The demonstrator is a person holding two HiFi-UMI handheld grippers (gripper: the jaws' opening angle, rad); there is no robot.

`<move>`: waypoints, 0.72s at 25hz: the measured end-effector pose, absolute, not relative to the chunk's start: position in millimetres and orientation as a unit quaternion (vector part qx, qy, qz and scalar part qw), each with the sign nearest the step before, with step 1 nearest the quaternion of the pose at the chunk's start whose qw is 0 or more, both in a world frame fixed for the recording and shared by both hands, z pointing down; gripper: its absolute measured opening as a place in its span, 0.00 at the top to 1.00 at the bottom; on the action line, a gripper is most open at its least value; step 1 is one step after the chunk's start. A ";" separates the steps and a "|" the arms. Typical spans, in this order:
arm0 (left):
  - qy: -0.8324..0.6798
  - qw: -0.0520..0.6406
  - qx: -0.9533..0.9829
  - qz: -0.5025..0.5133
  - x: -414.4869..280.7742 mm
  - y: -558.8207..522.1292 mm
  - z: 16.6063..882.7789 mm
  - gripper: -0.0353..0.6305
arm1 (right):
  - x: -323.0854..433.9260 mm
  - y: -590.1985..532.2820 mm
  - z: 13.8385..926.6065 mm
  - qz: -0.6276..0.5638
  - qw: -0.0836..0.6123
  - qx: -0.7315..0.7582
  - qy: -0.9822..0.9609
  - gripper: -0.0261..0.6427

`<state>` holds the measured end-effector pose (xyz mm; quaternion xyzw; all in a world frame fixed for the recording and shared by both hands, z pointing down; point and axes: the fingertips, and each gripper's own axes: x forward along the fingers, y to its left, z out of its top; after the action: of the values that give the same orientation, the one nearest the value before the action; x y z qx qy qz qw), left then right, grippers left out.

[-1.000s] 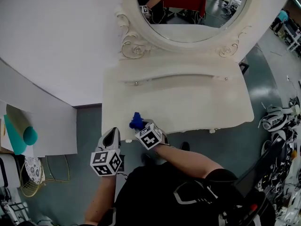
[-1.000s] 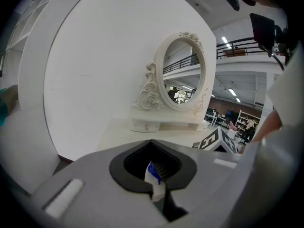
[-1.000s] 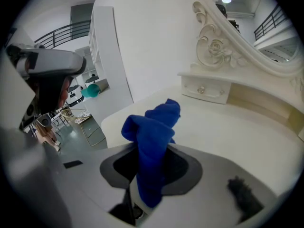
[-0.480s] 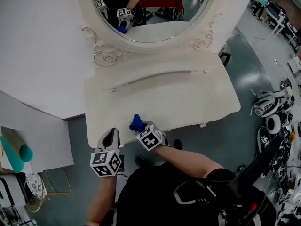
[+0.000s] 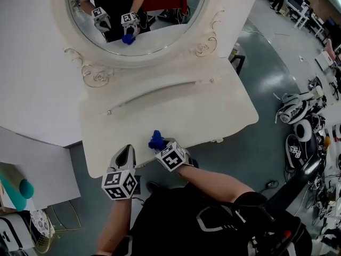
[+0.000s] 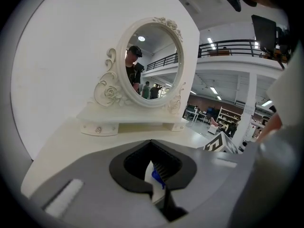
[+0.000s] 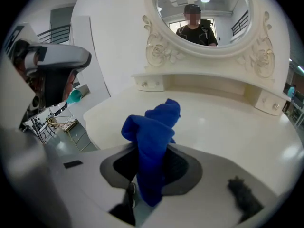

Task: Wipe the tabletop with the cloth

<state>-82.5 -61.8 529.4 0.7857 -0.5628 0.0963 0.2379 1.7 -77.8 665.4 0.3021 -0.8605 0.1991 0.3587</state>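
The right claw (image 5: 161, 144) was clamped shut on the blue cloth (image 5: 155, 140), which stood bunched up out of the closed jaws. It sat low over the white tabletop (image 5: 205, 111), near the front edge, at about 7 o'clock from the tabletop's middle. The cloth's free end pointed toward 12 o'clock, at the oval mirror (image 5: 160, 20) along the far side. The left claw (image 5: 126, 152) sat at about 8 o'clock from the right one, near it at the same front edge. Its jaws were pressed together and gripped nothing.
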 end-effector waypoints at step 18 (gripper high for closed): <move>-0.484 0.222 0.837 0.122 45.8 -118.1 522.0 0.93 | 159.9 -116.4 663.1 0.244 0.319 0.403 -0.822 0.77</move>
<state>45.8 -118.1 522.0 0.8375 -0.4841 0.1224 0.2220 159.9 -116.4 663.1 0.4028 -0.8225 0.2440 0.3191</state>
